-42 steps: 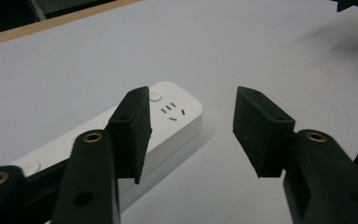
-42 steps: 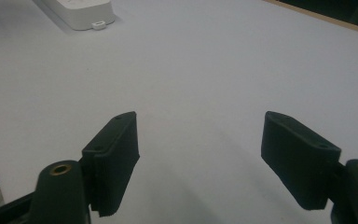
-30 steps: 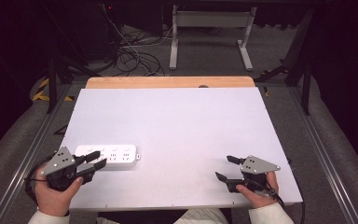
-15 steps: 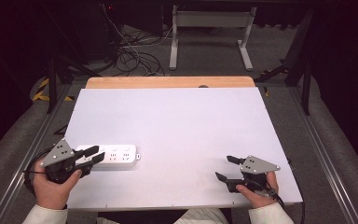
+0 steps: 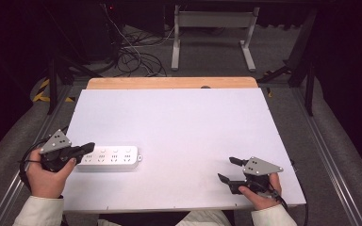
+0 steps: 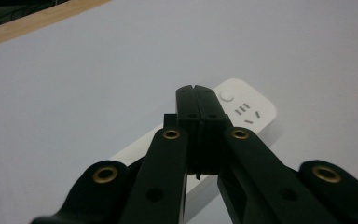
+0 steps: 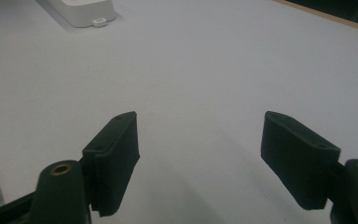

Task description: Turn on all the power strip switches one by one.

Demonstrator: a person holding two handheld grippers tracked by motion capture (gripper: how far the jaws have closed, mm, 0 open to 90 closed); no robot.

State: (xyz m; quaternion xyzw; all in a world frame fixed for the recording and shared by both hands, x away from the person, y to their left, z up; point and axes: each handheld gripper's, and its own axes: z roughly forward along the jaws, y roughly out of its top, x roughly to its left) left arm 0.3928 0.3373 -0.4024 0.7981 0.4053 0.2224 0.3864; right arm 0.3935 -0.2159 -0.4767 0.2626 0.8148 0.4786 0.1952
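I see a white plastic power strip (image 5: pixel 107 158), a long rounded-corner bar with rows of small socket slots and 1 round button near one end, lying flat on the matte white tabletop (image 5: pixel 179 127). A strip of bare wood (image 5: pixel 169 83) runs along the table's far edge.

My left gripper (image 5: pixel 88 147) sits at the near left of the table, its black tips over the strip's left end. In the left gripper view the 2 flat black pads are pressed together face to face, with nothing between them; the jaws have just been closing. The strip runs under and past the closed tips (image 6: pixel 196 100), with its round button and 3 slots showing just beyond them. Whether the tips touch the plastic I cannot tell.

The left hand (image 5: pixel 47 172) wraps the gripper body from below, the grey 3-cornered plate on top, jaws aimed to the right along the strip.

My right gripper (image 5: pixel 229 169) rests at the near right, well apart from the strip, jaws spread wide and empty over bare table, pointing left. The right hand (image 5: pixel 259 193) holds it low from behind.
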